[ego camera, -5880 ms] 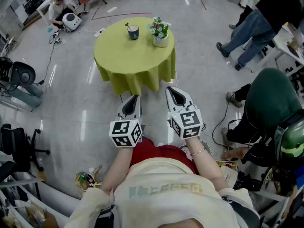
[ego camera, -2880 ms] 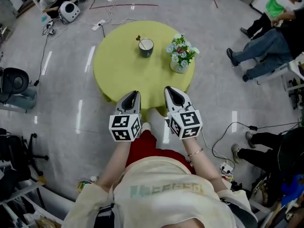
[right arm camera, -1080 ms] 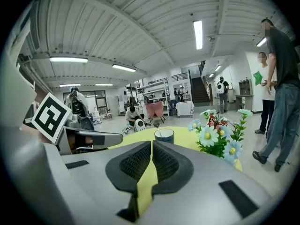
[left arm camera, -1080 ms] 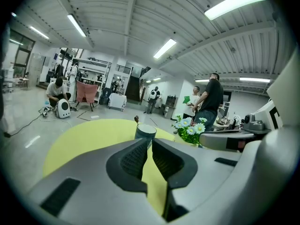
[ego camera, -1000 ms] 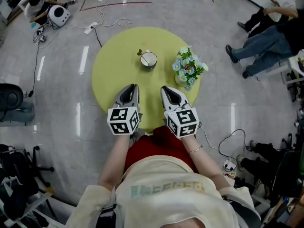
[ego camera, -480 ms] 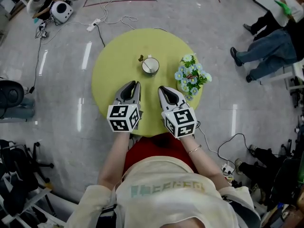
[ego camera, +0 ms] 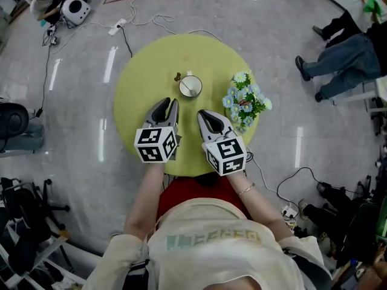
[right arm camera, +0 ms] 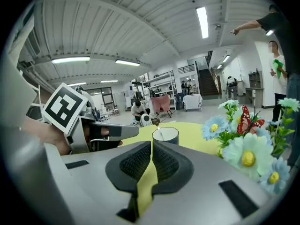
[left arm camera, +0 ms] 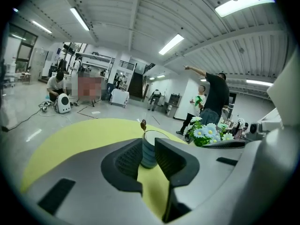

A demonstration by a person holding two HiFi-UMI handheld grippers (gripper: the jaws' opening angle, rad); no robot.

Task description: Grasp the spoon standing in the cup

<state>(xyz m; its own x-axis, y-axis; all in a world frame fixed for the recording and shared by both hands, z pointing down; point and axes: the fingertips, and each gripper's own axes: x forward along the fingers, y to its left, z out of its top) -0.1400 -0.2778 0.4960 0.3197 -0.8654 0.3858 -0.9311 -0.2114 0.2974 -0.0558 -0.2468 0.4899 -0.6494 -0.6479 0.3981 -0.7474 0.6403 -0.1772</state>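
Observation:
A dark cup (ego camera: 190, 86) with a white inside stands near the middle of a round yellow-green table (ego camera: 142, 71). A spoon (ego camera: 178, 77) leans in it, its handle end sticking out at the upper left. My left gripper (ego camera: 170, 103) hovers over the table just short of the cup, open by a narrow gap. In the left gripper view the cup (left arm camera: 149, 157) and the spoon (left arm camera: 143, 124) show between the jaws of that gripper (left arm camera: 146, 145). My right gripper (ego camera: 202, 114) is shut and holds nothing; ahead of it (right arm camera: 151, 146) stand the cup (right arm camera: 165, 135) and the spoon (right arm camera: 156, 123).
A small pot of blue and white flowers (ego camera: 245, 103) stands on the table to the right of the cup, close to the right gripper. Cables (ego camera: 142, 18) lie on the floor beyond the table. People (ego camera: 341, 44) sit at the right, and office chairs (ego camera: 15, 122) stand at the left.
The view has closed in on the table. Both grippers have come forward from beyond its near edge to above its top, close to the cup.

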